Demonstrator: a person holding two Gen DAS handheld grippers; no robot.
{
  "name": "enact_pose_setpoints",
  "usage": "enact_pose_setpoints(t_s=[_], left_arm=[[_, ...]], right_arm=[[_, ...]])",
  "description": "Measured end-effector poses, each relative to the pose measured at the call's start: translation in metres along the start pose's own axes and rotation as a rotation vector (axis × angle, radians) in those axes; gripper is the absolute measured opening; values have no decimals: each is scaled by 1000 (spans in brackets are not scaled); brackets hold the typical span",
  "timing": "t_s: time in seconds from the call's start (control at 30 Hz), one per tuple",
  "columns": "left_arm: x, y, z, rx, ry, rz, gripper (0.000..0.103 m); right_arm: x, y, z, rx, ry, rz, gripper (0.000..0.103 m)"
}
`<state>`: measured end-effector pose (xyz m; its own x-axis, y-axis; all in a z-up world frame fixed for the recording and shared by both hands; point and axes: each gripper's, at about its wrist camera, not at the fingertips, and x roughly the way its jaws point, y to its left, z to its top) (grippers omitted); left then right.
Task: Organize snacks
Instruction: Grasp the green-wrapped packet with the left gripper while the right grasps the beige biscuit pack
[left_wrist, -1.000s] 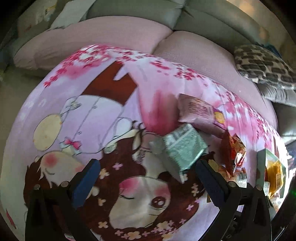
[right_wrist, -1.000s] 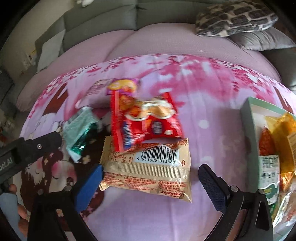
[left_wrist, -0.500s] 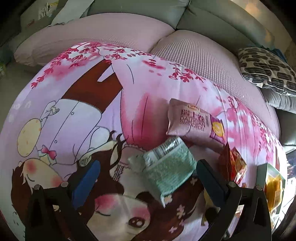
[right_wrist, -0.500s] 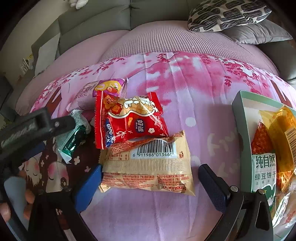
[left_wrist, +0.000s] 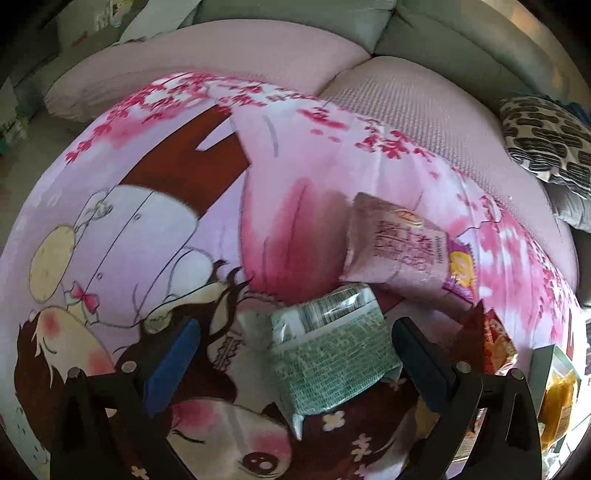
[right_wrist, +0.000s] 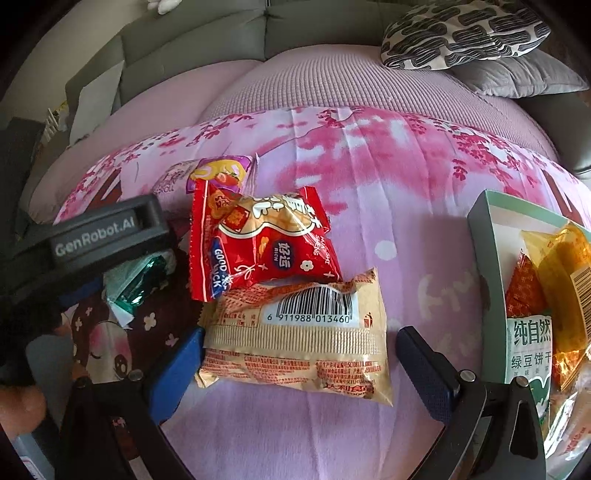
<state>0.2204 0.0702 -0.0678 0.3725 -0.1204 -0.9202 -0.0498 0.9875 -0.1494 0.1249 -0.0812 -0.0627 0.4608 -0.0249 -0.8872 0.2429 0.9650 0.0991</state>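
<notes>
A green snack packet (left_wrist: 332, 350) lies on the cartoon-print cloth between the open jaws of my left gripper (left_wrist: 295, 354); it also shows in the right wrist view (right_wrist: 138, 282). A pink packet (left_wrist: 402, 247) lies just beyond it. My right gripper (right_wrist: 301, 363) is open, its fingers on either side of a beige packet with a barcode (right_wrist: 299, 332). A red packet (right_wrist: 258, 243) lies partly over the beige one. A green box (right_wrist: 491, 266) at the right holds several packets.
The cloth (left_wrist: 184, 206) covers a pink cushioned sofa (left_wrist: 424, 110). A black-and-white patterned pillow (right_wrist: 461, 33) lies at the back right. The left gripper body (right_wrist: 103, 236) shows at the left of the right wrist view.
My left gripper has moved forward, so the green packet now lies between its fingers. My right gripper has come closer to the beige packet.
</notes>
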Motion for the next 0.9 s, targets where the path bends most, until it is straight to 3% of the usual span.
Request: enact_pose_setpoints(t_s=[0.17,0.23,0.4,0.47,0.9], left_arm=[[-3,12,-1,-30,10,-36,103],[-5,18,0,-48,5,-57,100],[-12,26,-1,-60,4,-50,81],[-13,28,-2,-63,8,-48,67],[-38,25,-39,-89,48,-136,62]], right_arm=[[-2,-3,-2,11,7,13,102],[-4,-4,-2,17,5,23,96],[-11,-7,-4,29,-6,51,88],[-13,-7,-5,31,-8,62,85],[-38,-20,-28,61,-20,128,83]])
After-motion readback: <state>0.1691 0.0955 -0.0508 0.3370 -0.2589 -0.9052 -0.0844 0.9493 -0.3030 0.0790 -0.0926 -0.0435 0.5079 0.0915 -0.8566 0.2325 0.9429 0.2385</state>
